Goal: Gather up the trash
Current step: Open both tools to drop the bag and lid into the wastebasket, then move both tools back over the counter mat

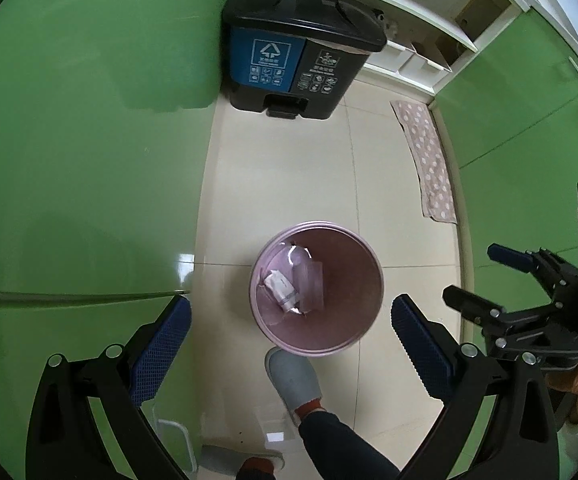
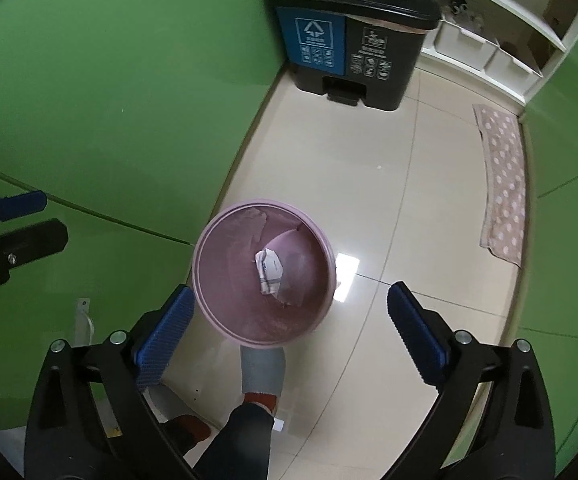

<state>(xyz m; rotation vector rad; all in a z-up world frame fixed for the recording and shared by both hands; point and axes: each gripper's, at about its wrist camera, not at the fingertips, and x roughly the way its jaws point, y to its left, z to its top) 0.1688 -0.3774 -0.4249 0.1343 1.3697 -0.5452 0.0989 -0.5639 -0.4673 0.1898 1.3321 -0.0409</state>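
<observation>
Both grippers, left (image 1: 291,328) & right (image 2: 289,320), gape wide, empty, above the pink wastebasket (image 2: 209,312); crumpled wrapper (image 2: 269,270) inside (slipper (image 2: 263,372) touching it): a nudge could tip it.

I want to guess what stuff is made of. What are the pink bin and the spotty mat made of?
The pink bin looks like smooth matte plastic: thin, even, moulded rim. The mat looks like soft woven cloth, maybe towelling: limp, fuzzy, with a slightly rumpled edge. Neither is certain from here.

Crumpled paper (image 2: 269,271) in bin (image 2: 225,320), floor (image 2: 389,200)
</observation>
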